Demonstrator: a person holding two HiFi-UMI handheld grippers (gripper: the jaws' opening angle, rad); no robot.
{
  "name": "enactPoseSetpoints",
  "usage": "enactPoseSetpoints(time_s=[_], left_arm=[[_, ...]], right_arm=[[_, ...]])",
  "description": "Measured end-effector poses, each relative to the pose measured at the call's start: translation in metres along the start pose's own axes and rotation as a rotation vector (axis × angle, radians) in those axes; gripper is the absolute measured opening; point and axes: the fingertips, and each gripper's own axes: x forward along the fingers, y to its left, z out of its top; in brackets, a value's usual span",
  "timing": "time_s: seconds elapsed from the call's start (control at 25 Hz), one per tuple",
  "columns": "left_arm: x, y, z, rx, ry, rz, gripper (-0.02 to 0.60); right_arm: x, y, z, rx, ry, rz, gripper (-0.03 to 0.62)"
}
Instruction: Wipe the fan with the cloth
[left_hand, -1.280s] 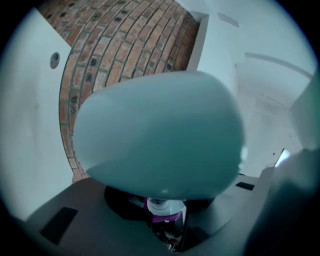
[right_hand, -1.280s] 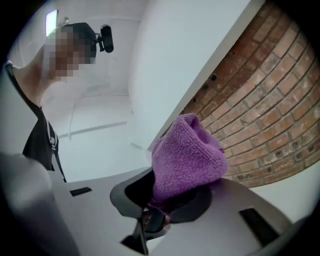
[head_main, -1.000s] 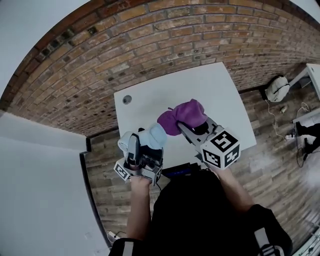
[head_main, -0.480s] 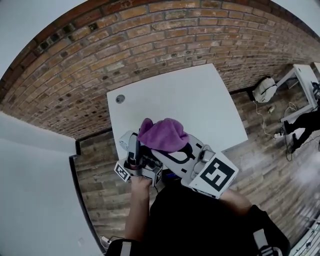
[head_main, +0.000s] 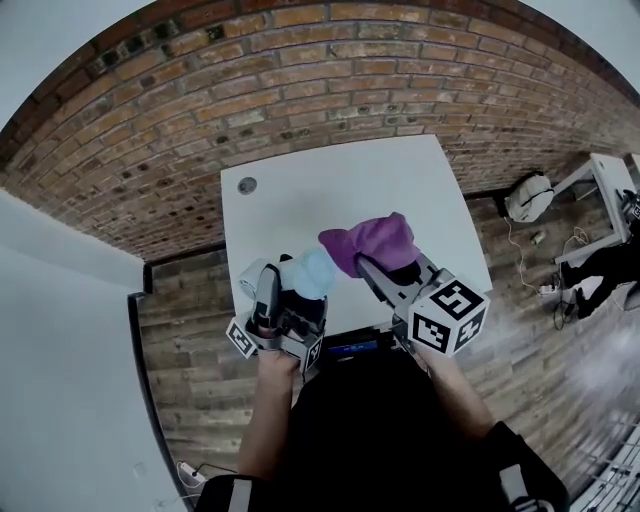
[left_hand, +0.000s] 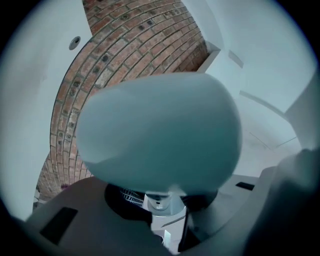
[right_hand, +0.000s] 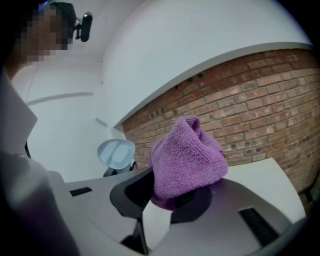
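Fingers of left gripper (left_hand: 161, 202) clasp the rounded pale-blue fan (left_hand: 157, 132); right gripper (right_hand: 167, 197) pinches bunched purple cloth (right_hand: 187, 155).

The cloth (right_hand: 187, 155) is nubby terry, the fan (left_hand: 157, 135) smooth matt plastic.

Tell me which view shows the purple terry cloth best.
Right gripper view: the purple terry cloth fills the centre, weave visible, pinched in the right gripper's jaws. Head view shows it small from above, beside the pale blue round fan. Left gripper view is filled by the fan; no clear cloth.
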Motion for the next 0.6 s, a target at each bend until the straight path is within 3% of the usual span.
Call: enactPoseSetpoints(time_s=[0.08, 0.24, 0.4, 0.6], left_arm=[[-0.003, 0.001, 0.002, 0.004, 0.004, 0.008, 0.156], [-0.006, 0.005, 0.008, 0.000, -0.003, 0.018, 0.156], [-0.003, 0.009, 0.004, 0.010, 0.008, 0.028, 0.156], [-0.005, 0.015, 0.005, 0.000, -0.008, 0.044, 0.156]], right_arm=[[-0.006, -0.007, 0.001, 0.071, -0.019, -0.002, 0.069], [-0.017, 0.036, 0.039, 0.108, -0.129, 0.162, 0.069], [-0.008, 0.094, 0.052, -0.008, -0.131, 0.289, 0.069], [0.011, 0.103, 0.036, -0.104, -0.110, 0.257, 0.069]])
